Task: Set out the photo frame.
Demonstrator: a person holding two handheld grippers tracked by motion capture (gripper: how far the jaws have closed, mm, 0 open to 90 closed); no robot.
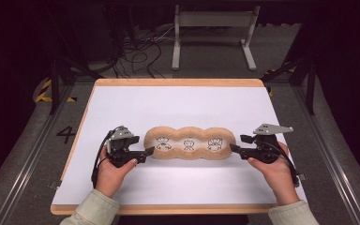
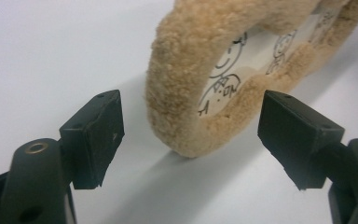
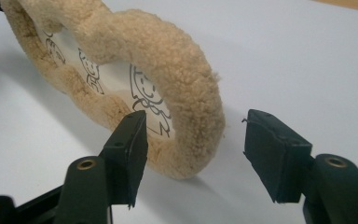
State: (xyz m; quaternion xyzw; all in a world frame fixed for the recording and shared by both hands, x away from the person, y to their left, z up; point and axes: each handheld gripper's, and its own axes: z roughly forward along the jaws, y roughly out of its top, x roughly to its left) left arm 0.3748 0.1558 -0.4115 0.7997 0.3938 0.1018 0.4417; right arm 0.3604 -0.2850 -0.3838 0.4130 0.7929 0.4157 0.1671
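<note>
A tan fleecy three-lobed frame [image 1: 190,131] lies flat near the middle of the white tabletop [image 1: 178,103]. Each of its lobes holds a white panel with a line-drawn cartoon figure. My left gripper [image 1: 150,152] is at the frame's left end. In the left gripper view that gripper [image 2: 191,135] is open, its jaws on either side of the fleecy end [image 2: 177,70] without touching it. My right gripper [image 1: 234,147] is at the frame's right end. In the right gripper view it [image 3: 196,149] is open too, with the rounded fleecy end [image 3: 177,60] between the jaws and gaps on both sides.
The tabletop has a wooden rim [image 1: 178,82] and wide bare white areas in front of and behind the frame. Beyond the far edge a white metal stand [image 1: 213,21] and loose cables [image 1: 140,51] are on the floor. Metal rails run along both sides.
</note>
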